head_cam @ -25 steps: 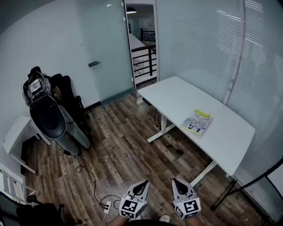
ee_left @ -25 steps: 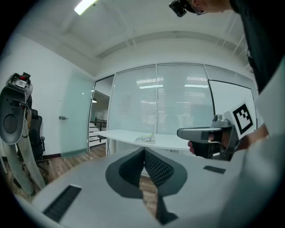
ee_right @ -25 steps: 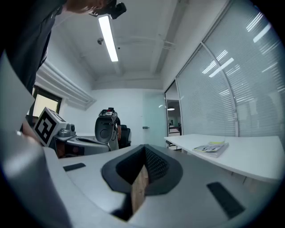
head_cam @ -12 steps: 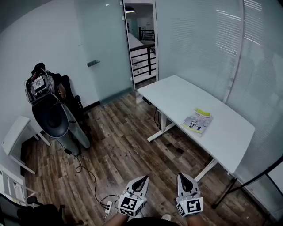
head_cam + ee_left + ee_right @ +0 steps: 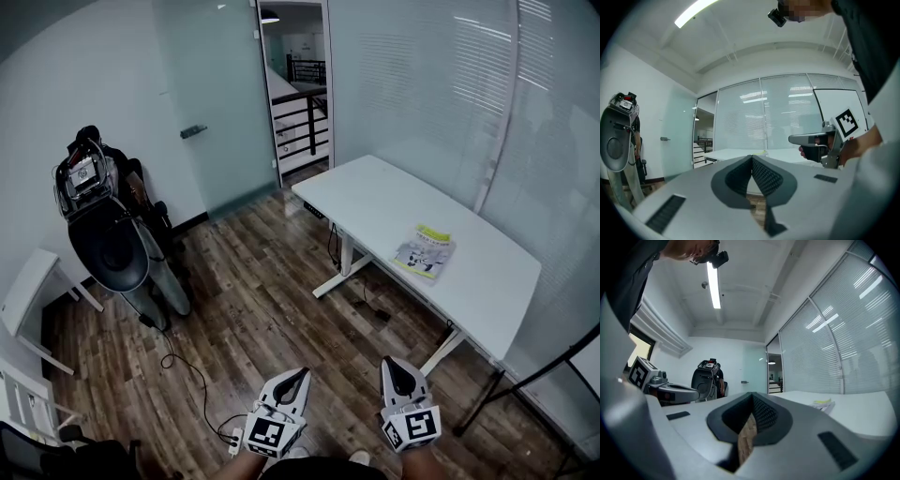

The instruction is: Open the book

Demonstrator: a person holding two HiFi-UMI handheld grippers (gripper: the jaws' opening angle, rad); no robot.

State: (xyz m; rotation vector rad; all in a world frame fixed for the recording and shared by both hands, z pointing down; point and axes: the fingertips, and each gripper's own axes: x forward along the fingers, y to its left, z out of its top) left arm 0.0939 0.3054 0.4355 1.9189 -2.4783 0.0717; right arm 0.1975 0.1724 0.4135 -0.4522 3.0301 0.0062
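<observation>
On the right-hand part of the white desk [image 5: 375, 202] lies the book [image 5: 424, 253], closed and flat, its pale printed cover facing up with a yellow-green band along the far edge. It sits closer to the desk's near long edge than to the glass wall [image 5: 450, 84] with blinds behind it, and nothing else is on the desk around it. From the right gripper view the same book shows as a thin, low shape on the desk top, off to the right of the jaws. Both grippers are well apart from the desk, low in the head view above the wooden floor [image 5: 272, 309], side by side with a gap between them and pointing roughly level into the room. The left gripper [image 5: 299, 376] has its jaws pressed together tip to tip, with nothing between them. The right gripper [image 5: 389, 365] is likewise closed and empty; only a sliver of floor shows through the slot below its pads. Farther out, a frosted glass door [image 5: 216, 103] stands beside an open doorway at the back, a dark machine [image 5: 112, 248] stands against the left wall next to a small white table [image 5: 26, 289], and a cable [image 5: 192, 375] runs across the floor to a power strip [image 5: 232, 437] near the left gripper.
</observation>
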